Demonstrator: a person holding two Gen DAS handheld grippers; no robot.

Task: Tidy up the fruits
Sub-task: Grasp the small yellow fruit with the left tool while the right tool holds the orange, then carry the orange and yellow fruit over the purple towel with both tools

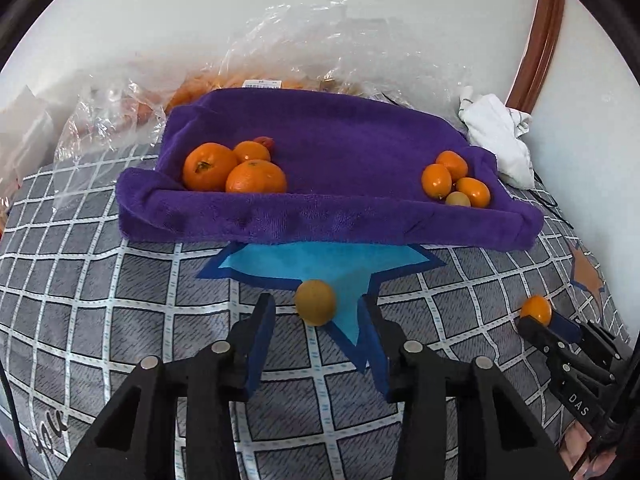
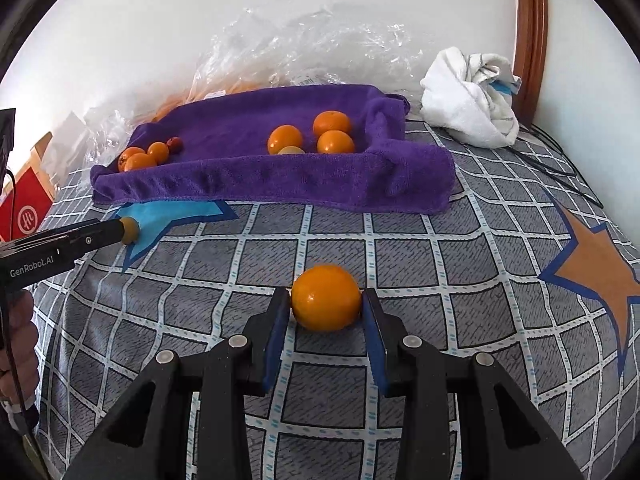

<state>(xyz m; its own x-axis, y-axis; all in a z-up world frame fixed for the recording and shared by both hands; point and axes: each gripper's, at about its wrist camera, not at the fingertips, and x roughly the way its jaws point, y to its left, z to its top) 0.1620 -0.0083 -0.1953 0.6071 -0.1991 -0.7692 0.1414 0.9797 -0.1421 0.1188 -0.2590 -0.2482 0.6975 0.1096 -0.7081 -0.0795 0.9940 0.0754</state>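
A purple towel (image 1: 340, 216) with rolled edges lies on the checked bedsheet. Its left corner holds three larger oranges (image 1: 210, 166) and a small red fruit (image 1: 265, 142); its right corner holds several small orange fruits (image 1: 436, 180). In the left wrist view my left gripper (image 1: 316, 305) straddles a yellowish fruit (image 1: 315, 302) on the blue star patch, with a gap on each side, so it is open. In the right wrist view my right gripper (image 2: 325, 300) is shut on a small orange fruit (image 2: 326, 298) resting on the sheet. The left gripper (image 2: 120, 232) shows there too, with the yellowish fruit (image 2: 131, 230) at its tip.
Crumpled clear plastic bags (image 1: 280, 40) with more fruit lie behind the towel against the wall. A bunched white cloth (image 2: 468, 96) sits at the right by a wooden frame (image 2: 530, 32). A red box (image 2: 28, 208) stands at the left, above a person's hand (image 2: 18, 320).
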